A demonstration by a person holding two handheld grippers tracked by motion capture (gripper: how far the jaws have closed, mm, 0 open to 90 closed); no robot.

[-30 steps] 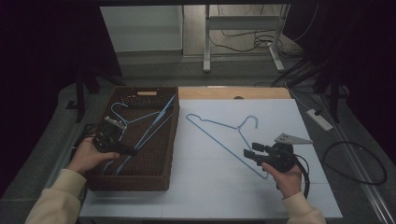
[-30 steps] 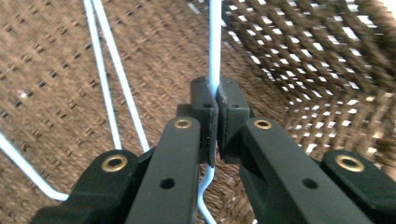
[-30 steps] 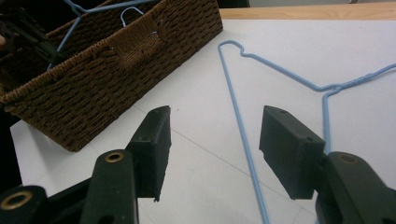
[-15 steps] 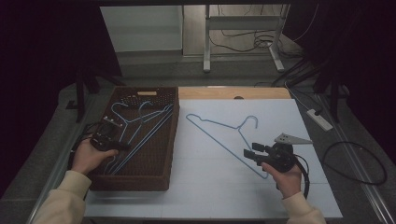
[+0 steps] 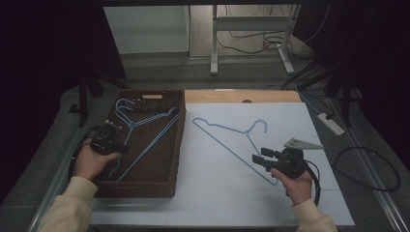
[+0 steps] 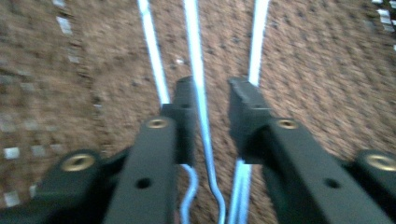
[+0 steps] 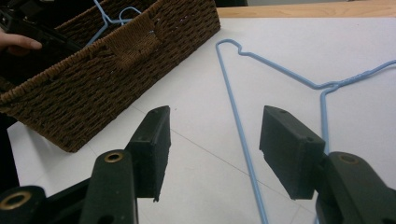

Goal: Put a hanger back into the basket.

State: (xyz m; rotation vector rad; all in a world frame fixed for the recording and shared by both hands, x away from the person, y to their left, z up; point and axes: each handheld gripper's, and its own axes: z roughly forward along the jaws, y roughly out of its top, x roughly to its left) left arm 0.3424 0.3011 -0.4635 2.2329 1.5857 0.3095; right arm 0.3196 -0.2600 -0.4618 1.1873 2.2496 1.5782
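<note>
Blue wire hangers (image 5: pixel 145 133) lie in a brown wicker basket (image 5: pixel 174 159) at the left of the white tabletop (image 5: pixel 217 193), where a person in cream sleeves works with a pair of hand-held tongs in each hand. The left tongs (image 6: pixel 205 100), held low over the basket's near-left part, have just been opening: their black jaws now stand a little apart with one wire running up the gap between them, close to the left jaw, and whether a pad touches it cannot be told in the blurred left gripper view. Two more wires run alongside, one outside each jaw, against the woven floor of the basket.

A separate blue hanger (image 5: pixel 232 140) lies flat on the tabletop to the right of the basket, its hook pointing toward the far edge. The right tongs (image 7: pixel 212 154) hover above the near end of this hanger with their jaws wide apart and nothing gripped; in the right gripper view the hanger's long straight wire passes on the tabletop between the two jaws, nearer the right one. The high view shows the right hand (image 5: pixel 297 181) near the tabletop's front right area, a black cable (image 5: pixel 316 186) looping behind it.
</note>
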